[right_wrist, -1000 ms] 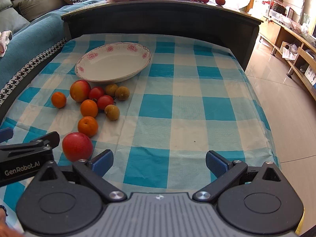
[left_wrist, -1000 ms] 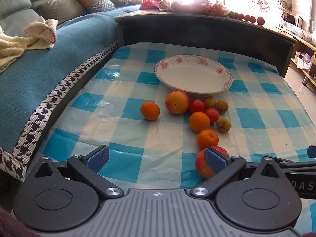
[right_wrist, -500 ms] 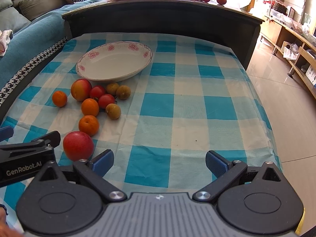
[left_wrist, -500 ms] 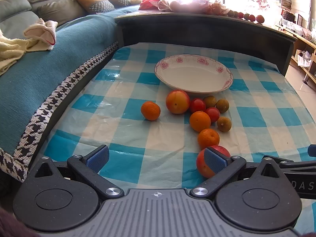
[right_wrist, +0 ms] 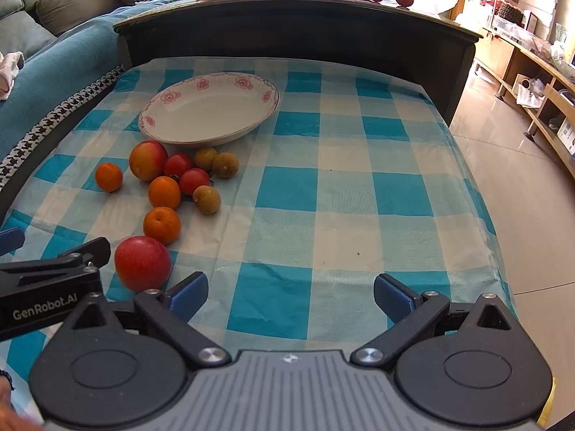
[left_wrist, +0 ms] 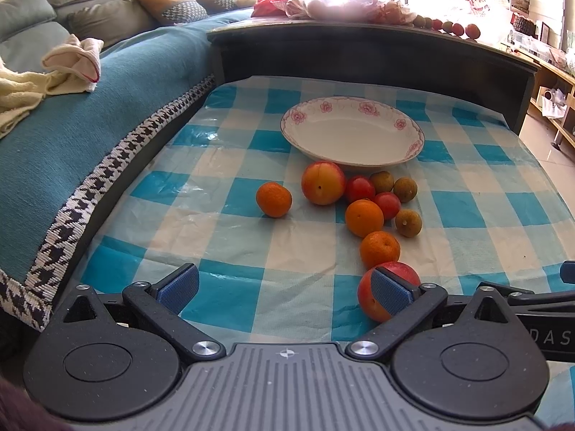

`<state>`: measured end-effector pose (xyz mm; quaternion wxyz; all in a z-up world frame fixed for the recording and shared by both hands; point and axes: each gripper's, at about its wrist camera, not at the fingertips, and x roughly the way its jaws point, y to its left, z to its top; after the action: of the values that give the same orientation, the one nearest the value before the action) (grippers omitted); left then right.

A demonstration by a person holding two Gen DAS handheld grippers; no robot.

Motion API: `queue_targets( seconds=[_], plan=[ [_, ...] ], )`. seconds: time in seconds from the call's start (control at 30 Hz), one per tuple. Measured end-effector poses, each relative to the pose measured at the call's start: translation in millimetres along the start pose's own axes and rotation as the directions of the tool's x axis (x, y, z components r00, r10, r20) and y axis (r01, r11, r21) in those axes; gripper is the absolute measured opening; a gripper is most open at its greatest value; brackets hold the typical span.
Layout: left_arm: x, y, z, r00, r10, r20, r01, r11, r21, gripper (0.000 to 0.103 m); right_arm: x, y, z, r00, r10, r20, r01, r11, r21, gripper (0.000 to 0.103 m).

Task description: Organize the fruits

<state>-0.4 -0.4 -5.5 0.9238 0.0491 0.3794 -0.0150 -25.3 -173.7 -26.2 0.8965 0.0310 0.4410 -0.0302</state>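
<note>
The red apple is closest to my left gripper.

Both grippers' fingers are wide open, holding nothing. On the table, the red apple sits at 1 o'clock, behind my left gripper's right finger.

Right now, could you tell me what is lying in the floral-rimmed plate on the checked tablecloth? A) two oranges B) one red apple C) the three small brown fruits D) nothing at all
D: the floral-rimmed plate shows only its bare white inside, while all the fruit, such as the red apple nearest the cameras, lies on the checked tablecloth in front of it.
</note>
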Motion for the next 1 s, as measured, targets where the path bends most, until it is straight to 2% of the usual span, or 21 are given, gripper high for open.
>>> queue_targets(
  seconds=[0.37,0.7,1.0],
  plan=[
    [2,-4,-2,1.000,-0.009,-0.004,0.009,1.000,0.018,0.102,2,0,-2,1.000,0.008,-0.013,-0.008,1.000,-0.003,0.103],
    [2,-9,-2,0.999,-0.025,0.022,0.024,0.999,0.046,0.103,3,-8,1,0.999,0.019,-0.035,-0.019,1.000,0.006,0.103],
    [-1,-21,-2,0.996,-0.077,0.044,0.074,0.994,0.083,0.103,2,-23,5,0.999,-0.004,-0.042,0.006,0.999,0.043,0.103]
  ],
)
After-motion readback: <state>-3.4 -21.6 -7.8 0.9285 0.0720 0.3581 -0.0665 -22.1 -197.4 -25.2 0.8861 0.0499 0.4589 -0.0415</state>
